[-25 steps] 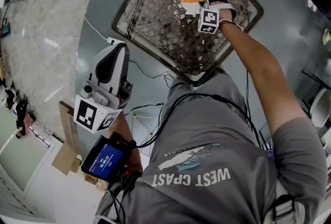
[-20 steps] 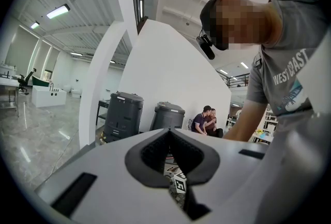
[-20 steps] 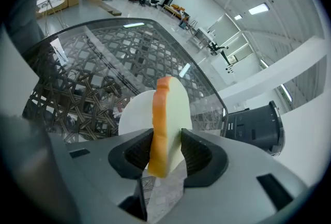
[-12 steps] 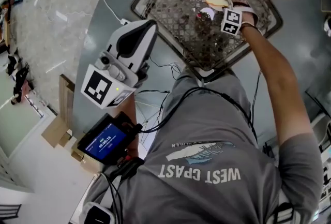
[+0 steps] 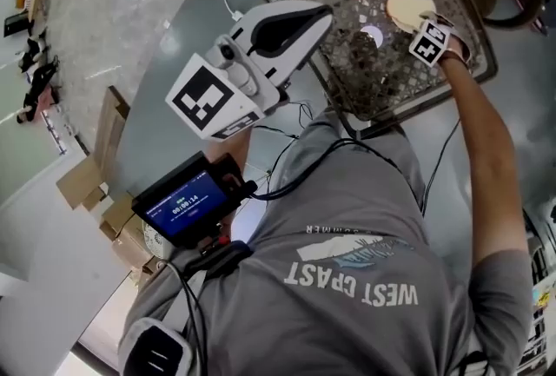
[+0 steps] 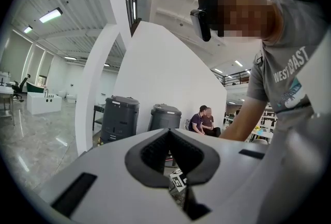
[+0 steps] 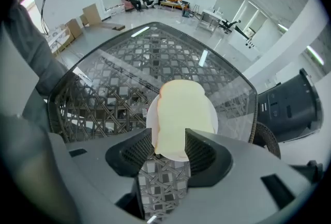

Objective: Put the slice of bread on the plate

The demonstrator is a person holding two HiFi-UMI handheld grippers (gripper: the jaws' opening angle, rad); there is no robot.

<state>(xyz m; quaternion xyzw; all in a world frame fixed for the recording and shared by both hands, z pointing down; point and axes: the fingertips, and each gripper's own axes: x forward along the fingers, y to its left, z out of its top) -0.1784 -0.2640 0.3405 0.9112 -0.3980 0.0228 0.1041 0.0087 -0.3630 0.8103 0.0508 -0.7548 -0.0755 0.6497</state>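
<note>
Jaws of our right gripper [image 7: 168, 141] have just been opening and now stand wide, with the pads clear of the slice of bread [image 7: 181, 112], whose near end sits between them. We see it lying flat on the white plate [image 7: 151, 115] on the glass-topped wicker table [image 7: 119, 68]. Our left gripper [image 6: 169, 135] is closed on nothing.

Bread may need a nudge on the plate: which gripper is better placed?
Right. The right gripper hangs over the bread slice on the white plate, its jaws just opened, the slice's end between them untouched. The left gripper is shut, raised away from the wicker table.
</note>
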